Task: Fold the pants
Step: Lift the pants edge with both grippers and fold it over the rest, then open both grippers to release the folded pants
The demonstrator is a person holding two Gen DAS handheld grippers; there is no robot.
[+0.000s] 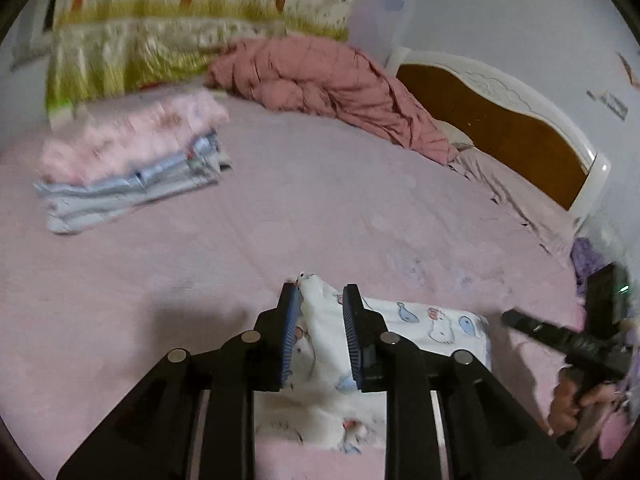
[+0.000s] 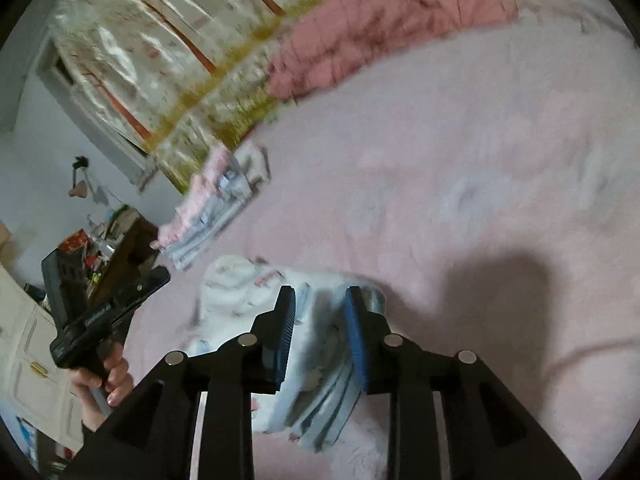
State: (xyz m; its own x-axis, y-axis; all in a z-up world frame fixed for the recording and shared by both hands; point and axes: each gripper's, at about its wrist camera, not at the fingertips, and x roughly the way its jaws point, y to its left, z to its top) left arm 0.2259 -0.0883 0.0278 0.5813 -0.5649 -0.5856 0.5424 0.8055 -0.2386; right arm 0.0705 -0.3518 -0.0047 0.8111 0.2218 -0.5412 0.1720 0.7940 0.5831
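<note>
Pants (image 1: 420, 324): white, cartoon fish print, folded into a compact bundle on the pink bedsheet (image 1: 280, 208). Left gripper (image 1: 320, 300) jaws parted, a raised fabric ridge between them, pads not pressing. Right gripper (image 2: 320, 304) likewise parted over the bundle's stacked edges. Folded stack (image 1: 132, 164) well apart.

Dim indoor light, motion blur, fisheye-bent edges, perhaps overhead-lit shadow on the bedsheet (image 2: 500, 292).
</note>
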